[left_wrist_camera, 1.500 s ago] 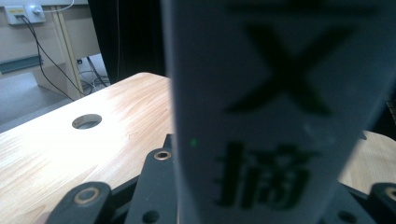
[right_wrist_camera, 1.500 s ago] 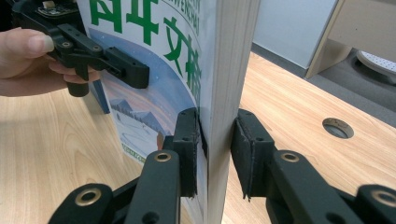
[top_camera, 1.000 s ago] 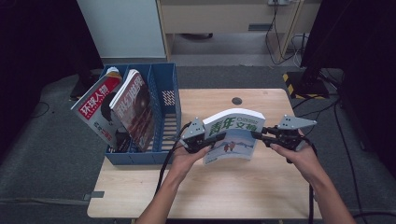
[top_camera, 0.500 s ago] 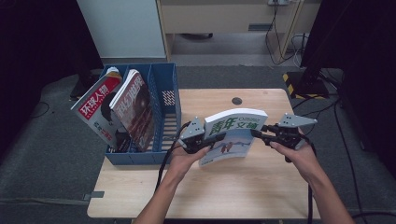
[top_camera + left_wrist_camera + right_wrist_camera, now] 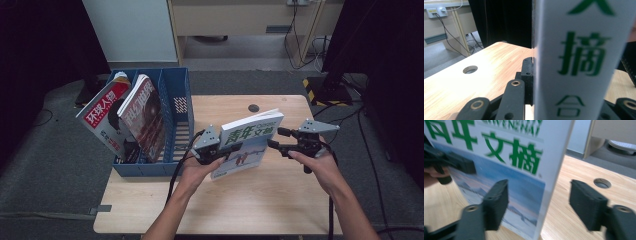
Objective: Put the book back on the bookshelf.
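Note:
A white magazine point(image 5: 250, 137) with green characters and a snowy blue picture stands tilted above the wooden table point(image 5: 250, 200). My left gripper point(image 5: 220, 150) is shut on its lower left edge; in the left gripper view the white spine point(image 5: 574, 62) sits against the black left finger point(image 5: 527, 75). My right gripper point(image 5: 272, 145) is open at the magazine's right edge. In the right gripper view its jaws point(image 5: 541, 205) straddle that edge with wide gaps, one in front of the cover point(image 5: 506, 157), one behind.
A blue file rack point(image 5: 177, 115) stands at the table's left end, holding a red magazine point(image 5: 102, 112) and a dark one point(image 5: 147, 117) that lean left. A cable hole point(image 5: 254, 108) lies behind the held magazine. The table's front half is bare wood.
The magazine has tipped a little more upright and shifted slightly left. Both hands stay almost where they were.

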Motion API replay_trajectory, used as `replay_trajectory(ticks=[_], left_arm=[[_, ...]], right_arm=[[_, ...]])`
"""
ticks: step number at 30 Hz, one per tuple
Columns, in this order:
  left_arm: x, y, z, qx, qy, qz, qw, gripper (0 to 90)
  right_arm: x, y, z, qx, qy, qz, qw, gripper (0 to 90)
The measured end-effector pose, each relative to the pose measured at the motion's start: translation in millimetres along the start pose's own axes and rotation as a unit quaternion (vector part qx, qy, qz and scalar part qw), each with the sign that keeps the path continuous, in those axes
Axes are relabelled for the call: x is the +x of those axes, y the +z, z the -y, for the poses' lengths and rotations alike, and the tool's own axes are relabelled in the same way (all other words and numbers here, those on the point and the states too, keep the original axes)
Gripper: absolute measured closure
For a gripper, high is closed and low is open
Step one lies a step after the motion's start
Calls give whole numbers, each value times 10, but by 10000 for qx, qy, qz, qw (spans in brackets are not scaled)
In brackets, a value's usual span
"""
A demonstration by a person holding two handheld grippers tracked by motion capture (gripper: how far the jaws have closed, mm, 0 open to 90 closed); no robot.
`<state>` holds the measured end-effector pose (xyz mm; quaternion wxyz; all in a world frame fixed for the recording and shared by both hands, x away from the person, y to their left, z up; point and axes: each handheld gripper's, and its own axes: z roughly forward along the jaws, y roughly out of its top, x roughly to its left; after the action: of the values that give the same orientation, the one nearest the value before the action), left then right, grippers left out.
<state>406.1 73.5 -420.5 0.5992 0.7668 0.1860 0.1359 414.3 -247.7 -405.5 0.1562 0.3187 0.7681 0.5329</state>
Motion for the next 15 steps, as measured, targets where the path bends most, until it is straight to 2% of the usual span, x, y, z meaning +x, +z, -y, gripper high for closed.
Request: replay_trajectory(ticks=[2,5,10,13,15], left_arm=[[6,-6,-10,-5,-1,-21,10000,737],[6,-15,-32,-1,19,-44,10000,738],[13,-35,-49,6,27,-43,10000,737],[14,-46,-56,7,27,-41,10000,737],[17,-52,-57,-12,17,-48,10000,737]], right_arm=[[-6,13,26,63,3,61,10000,208],[-18,40,84,109,40,216,9997,158],[-24,93,190,171,162,465,9986,106],[-32,126,283,247,236,617,9975,104],[-49,150,367,282,375,698,9965,90]])
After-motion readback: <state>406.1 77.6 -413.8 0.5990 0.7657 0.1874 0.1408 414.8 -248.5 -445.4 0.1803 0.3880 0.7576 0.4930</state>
